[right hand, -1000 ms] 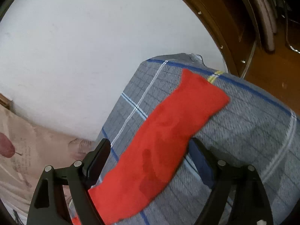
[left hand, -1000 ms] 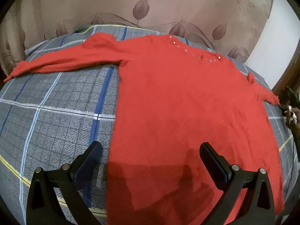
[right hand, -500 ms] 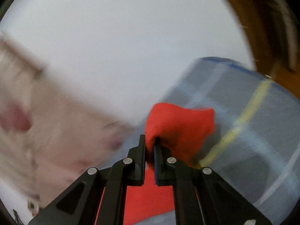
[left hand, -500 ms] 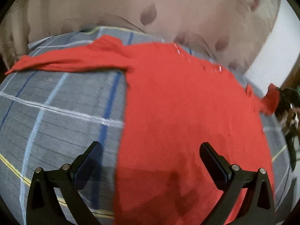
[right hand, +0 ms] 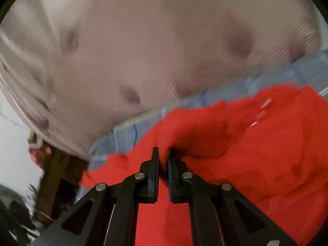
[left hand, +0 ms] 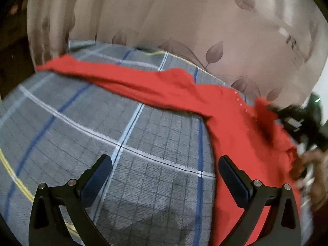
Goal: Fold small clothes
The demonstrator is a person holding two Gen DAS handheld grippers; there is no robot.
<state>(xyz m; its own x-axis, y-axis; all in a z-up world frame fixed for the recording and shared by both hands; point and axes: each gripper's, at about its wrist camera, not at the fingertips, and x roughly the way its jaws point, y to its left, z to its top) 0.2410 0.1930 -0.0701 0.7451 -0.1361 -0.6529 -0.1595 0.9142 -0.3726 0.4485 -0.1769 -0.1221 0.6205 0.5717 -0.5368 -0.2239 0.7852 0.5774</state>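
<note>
Right gripper: jaws clamped on the red sweater sleeve; carry it flat across the body; left gripper: jaws wide apart, empty, over the bed.

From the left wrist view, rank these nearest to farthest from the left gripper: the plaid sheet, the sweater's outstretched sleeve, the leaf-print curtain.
1. Plaid sheet: directly under and between the open left gripper fingers.
2. Outstretched sleeve of the red sweater: beyond, running across the bed to the upper left.
3. Leaf-print curtain: farthest, behind the bed's far edge.
</note>
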